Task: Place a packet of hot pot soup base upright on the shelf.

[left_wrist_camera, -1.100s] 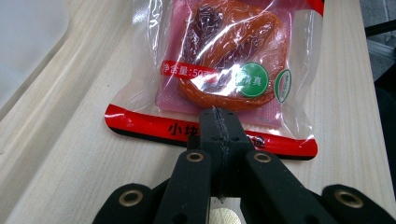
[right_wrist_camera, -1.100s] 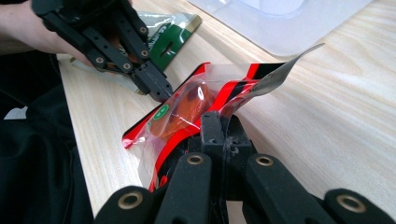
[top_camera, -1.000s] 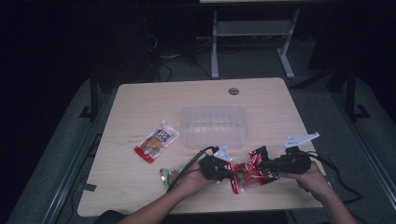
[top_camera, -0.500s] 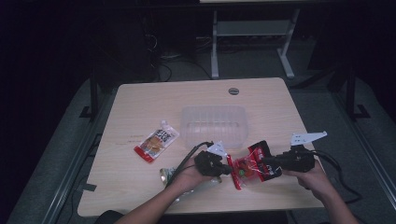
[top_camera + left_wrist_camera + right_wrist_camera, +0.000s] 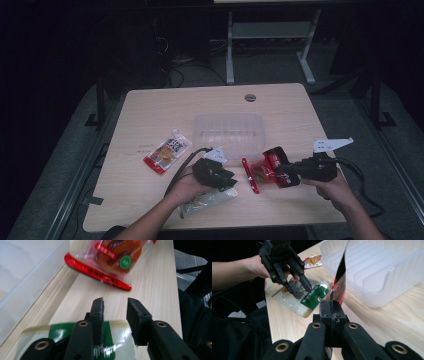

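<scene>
1. Three snack packs are on view: a red pack [image 5: 265,172] held up at the near right, a pale pack with a green header [image 5: 207,202] flat at the near edge, and an orange-and-white pouch [image 5: 167,150] lying alone to the left.
2. One clear plastic bin [image 5: 229,130] stands mid-bench, just far of the red pack; its ribbed wall shows in the right gripper view [image 5: 384,272].
3. The right gripper [image 5: 290,172] has its jaws clenched on the red pack's edge [image 5: 339,282], holding it upright above the bench [image 5: 150,110].
4. The left gripper [image 5: 227,180] sits over the green-header pack [image 5: 112,330]; its jaws have just been opening and stand parted with nothing pinched between them.
5. In the left gripper view the red pack [image 5: 112,257] hangs ahead of the released jaws, apart from them.
6. One round hole [image 5: 250,97] marks the far side of the bench; a white metal frame [image 5: 270,35] stands on the floor beyond.
7. Nothing lies between the red pack and the bin.
</scene>
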Demonstrator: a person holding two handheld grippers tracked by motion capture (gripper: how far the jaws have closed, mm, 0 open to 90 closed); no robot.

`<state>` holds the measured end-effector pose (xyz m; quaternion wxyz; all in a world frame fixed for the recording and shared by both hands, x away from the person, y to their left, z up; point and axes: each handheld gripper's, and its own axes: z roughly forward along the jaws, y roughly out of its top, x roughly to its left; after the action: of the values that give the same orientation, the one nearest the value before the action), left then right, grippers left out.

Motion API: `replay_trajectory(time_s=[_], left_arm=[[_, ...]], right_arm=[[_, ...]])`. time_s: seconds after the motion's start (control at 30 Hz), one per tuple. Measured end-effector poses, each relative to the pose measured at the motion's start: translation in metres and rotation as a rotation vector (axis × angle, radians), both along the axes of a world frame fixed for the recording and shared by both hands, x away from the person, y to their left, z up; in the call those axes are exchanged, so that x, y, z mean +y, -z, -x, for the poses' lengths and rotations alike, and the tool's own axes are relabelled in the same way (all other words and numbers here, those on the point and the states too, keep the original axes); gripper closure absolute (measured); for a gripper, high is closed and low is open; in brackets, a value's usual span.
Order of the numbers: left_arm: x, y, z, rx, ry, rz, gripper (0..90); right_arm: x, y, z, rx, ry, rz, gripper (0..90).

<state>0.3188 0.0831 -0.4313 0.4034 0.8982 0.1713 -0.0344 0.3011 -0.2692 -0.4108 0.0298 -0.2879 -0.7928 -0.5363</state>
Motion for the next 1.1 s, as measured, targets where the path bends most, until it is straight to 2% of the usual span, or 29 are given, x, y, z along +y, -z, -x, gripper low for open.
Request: replay_trajectory(time_s=[0.03,0.1,0.13,0.17,0.23,0.27,0.33,0.4,0.57,0.7,0.8,0.97,1.0,1.1], left_arm=[[0.008,-0.002,0.002,-0.004,-0.006,0.0,62.8],[0.011,-0.002,0.003,-0.006,-0.013,-0.002,61.3],[0.02,-0.003,0.005,-0.005,-0.025,-0.003,59.2],[0.02,-0.003,0.005,-0.005,-0.025,-0.003,58.0],[0.033,-0.004,0.008,-0.006,-0.045,-0.006,55.7],[0.033,-0.004,0.008,-0.006,-0.045,-0.006,54.3],[0.046,-0.005,0.01,-0.005,-0.07,-0.009,52.1],[0.051,-0.006,0.011,-0.009,-0.078,-0.011,50.1],[0.078,-0.005,0.016,-0.028,-0.116,-0.024,47.3],[0.088,-0.004,0.018,-0.032,-0.139,-0.027,44.8],[0.101,-0.003,0.018,-0.031,-0.176,-0.02,43.8],[0.109,-0.002,0.018,-0.034,-0.197,-0.027,40.1],[0.112,-0.002,0.018,-0.031,-0.214,-0.023,39.3],[0.115,-0.002,0.017,-0.037,-0.224,-0.024,38.2]], right_arm=[[0.0,-0.001,0.0,-0.003,-0.003,-0.004,90.0],[0.0,-0.002,0.001,-0.007,-0.003,-0.009,90.0],[0.001,-0.004,0.001,-0.013,-0.006,-0.014,90.0],[0.001,-0.004,0.001,-0.013,-0.006,-0.014,90.0],[0.002,-0.008,0.003,-0.021,-0.014,-0.024,90.0],[0.002,-0.008,0.003,-0.021,-0.014,-0.024,90.0],[0.004,-0.012,0.003,-0.031,-0.019,-0.041,90.0],[0.005,-0.014,0.004,-0.036,-0.023,-0.045,90.0],[0.009,-0.024,0.0,-0.059,-0.021,-0.056,90.0],[0.009,-0.029,-0.004,-0.073,-0.011,-0.06,90.0],[0.011,-0.037,-0.011,-0.091,0.003,-0.065,90.0],[0.011,-0.046,-0.018,-0.114,0.025,-0.065,90.0],[0.012,-0.049,-0.022,-0.127,0.035,-0.07,90.0],[0.012,-0.052,-0.025,-0.129,0.045,-0.068,90.0]])
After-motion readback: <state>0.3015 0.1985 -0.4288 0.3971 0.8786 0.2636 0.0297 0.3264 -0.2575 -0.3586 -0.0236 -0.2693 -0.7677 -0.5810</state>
